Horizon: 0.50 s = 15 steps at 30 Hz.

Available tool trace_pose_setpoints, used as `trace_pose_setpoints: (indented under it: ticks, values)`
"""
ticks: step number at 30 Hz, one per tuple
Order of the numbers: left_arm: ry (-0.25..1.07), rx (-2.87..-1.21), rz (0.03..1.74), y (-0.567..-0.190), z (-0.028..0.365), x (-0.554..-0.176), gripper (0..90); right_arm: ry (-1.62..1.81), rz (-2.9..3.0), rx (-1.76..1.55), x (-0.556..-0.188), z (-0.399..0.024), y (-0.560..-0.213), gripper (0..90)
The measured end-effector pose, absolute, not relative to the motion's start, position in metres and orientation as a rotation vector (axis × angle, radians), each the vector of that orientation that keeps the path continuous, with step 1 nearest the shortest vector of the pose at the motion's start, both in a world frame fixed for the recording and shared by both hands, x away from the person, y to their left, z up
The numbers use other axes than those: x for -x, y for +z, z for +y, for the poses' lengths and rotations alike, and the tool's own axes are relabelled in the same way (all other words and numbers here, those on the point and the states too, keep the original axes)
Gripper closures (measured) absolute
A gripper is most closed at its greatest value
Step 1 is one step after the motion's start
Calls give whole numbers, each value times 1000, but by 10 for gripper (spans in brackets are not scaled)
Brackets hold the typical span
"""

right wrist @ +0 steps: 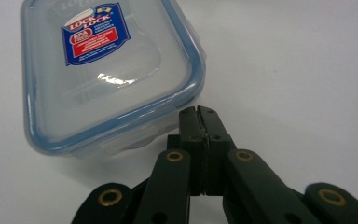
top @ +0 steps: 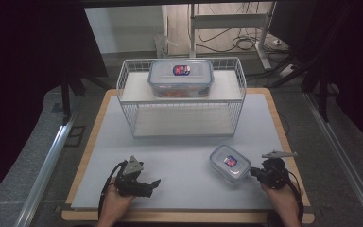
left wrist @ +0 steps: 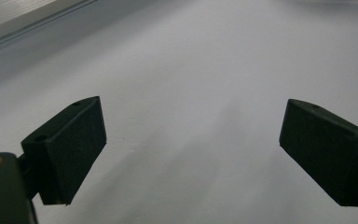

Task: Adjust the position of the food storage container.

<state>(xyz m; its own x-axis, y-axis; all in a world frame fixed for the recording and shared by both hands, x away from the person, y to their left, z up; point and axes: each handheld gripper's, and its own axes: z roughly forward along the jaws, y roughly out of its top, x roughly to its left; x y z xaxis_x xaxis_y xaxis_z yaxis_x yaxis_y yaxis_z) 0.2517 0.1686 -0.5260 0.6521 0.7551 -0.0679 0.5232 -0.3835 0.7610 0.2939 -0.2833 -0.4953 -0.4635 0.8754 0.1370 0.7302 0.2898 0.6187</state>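
Small clear container point(top: 229, 162), blue-sealed lid clipped shut, red-blue label on top; laid flat on the grey bench point(top: 179, 156), near right. Larger matching container point(top: 181, 77) is set on the wire rack's point(top: 127, 101) upper shelf.

Pale grey-topped, wood-edged counter point(top: 179, 156). Directly on it: white wire two-tier rack point(top: 127, 101) at the far middle; small clear plastic blue-rimmed lidded box point(top: 229, 163) near the front right.

I note a white wire rack point(top: 181, 97) at upper centre of the high view, standing on the grey-topped desk point(top: 123, 137). Behind it, at top right, cables point(top: 246, 43) lie on the floor beside a metal frame point(top: 264, 33).
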Motion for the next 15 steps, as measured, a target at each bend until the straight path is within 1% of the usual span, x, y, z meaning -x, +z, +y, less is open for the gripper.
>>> trace_pose_setpoints:
  ticks: [15]
  values:
    - [350, -2070, 998, -526, 167, -254, 71, 932, 2348, -1459, -341, -266, -501, 893]
